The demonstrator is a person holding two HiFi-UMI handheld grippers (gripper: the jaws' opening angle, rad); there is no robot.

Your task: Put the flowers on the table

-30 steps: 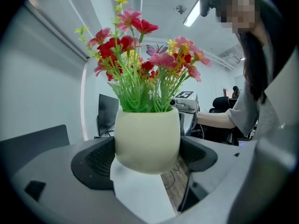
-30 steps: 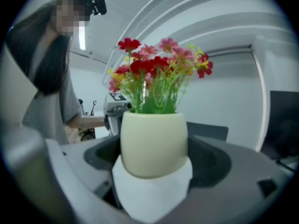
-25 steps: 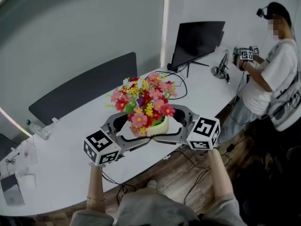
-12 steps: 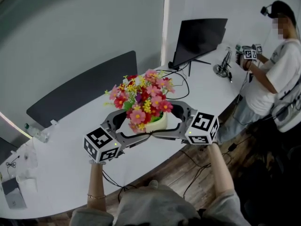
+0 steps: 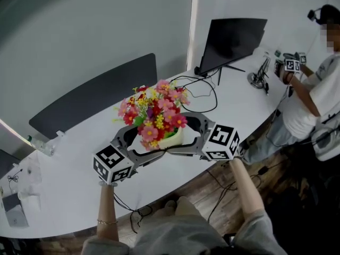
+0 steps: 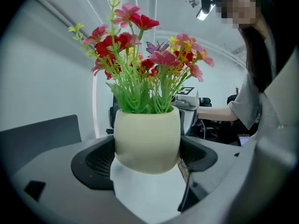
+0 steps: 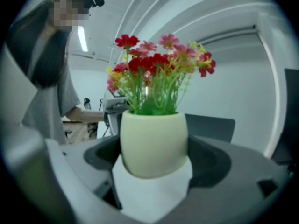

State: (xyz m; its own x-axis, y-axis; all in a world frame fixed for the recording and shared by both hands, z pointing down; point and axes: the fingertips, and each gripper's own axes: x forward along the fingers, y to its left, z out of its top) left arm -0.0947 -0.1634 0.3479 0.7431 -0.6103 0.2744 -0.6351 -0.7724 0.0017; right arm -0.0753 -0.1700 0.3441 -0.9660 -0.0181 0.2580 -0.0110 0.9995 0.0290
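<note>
White curved table (image 5: pixel 64 190), grey wall behind, wood floor at the near edge.

Flowers (image 5: pixel 154 113): red, pink and yellow blooms on green stems, upright in a cream pot (image 6: pixel 147 141). The pot sits over the table's near edge, between the two grippers. The head view hides its base behind the blooms and jaws. Both gripper views show white table under the pot, but I cannot tell whether the two touch.

Left gripper (image 6: pixel 146 160): jaws spread wide, dark pads pressed on both flanks of the pot, pinching it.
Right gripper (image 7: pixel 156 160): the same from the opposite side, jaws wide and pads tight on the pot.
In the head view the four jaws ring the pot, and the marker cubes (image 5: pixel 112 164) (image 5: pixel 220 141) sit towards the person. Both forearms are bare. The torso is cut off at the lower frame edge.

Outward: loose cables (image 5: pixel 199 89) lie behind the flowers, with a dark monitor (image 5: pixel 234 36) further back. A dark panel (image 5: pixel 95 97) stands along the table's far side. At far left are small items, too small to identify. At far right a second person (image 5: pixel 313 100), partly cropped, holds another gripper pair over the table end.
</note>
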